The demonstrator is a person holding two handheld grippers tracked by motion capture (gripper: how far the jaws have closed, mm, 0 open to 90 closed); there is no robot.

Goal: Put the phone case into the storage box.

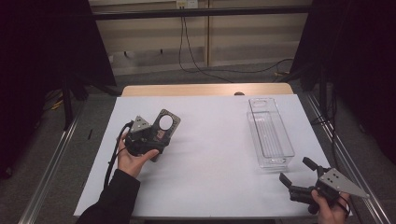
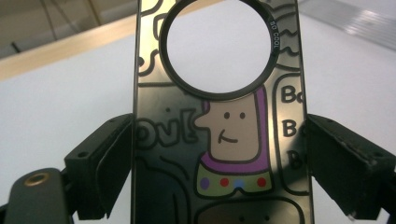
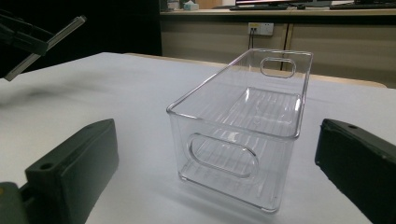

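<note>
Nearest, at the bottom right of the high view, the right gripper [image 1: 293, 171] lies low over the front right corner of the bench [image 1: 210, 154], held from behind by the right hand [image 1: 330, 209]. Its jaws stand wide apart with nothing between them, and they aim toward the clear plastic bin [image 1: 270, 132] just beyond. In the right gripper view that bin [image 3: 243, 126] stands upright on the white surface between the two black jaws but farther off, untouched, its cut-out handle facing the camera and its ribbed floor bare.

Farther in and to the left, the left hand [image 1: 134, 158] holds the left gripper [image 1: 158, 134] raised above the bench, tilted up and away from the person. This gripper is clamped on a dark phone case [image 1: 164, 125] with a big round hole near its top. In the left gripper view the phone case [image 2: 219, 140] stands upright between the jaws, both pads pressing its long edges; it carries a cartoon figure with a purple hood and coloured dots on the collar, with bold outlined lettering around it.

The case and the bin are well apart, on opposite halves of the bench. Beyond the far edge, a cable [image 1: 196, 65] trails across the floor.
</note>
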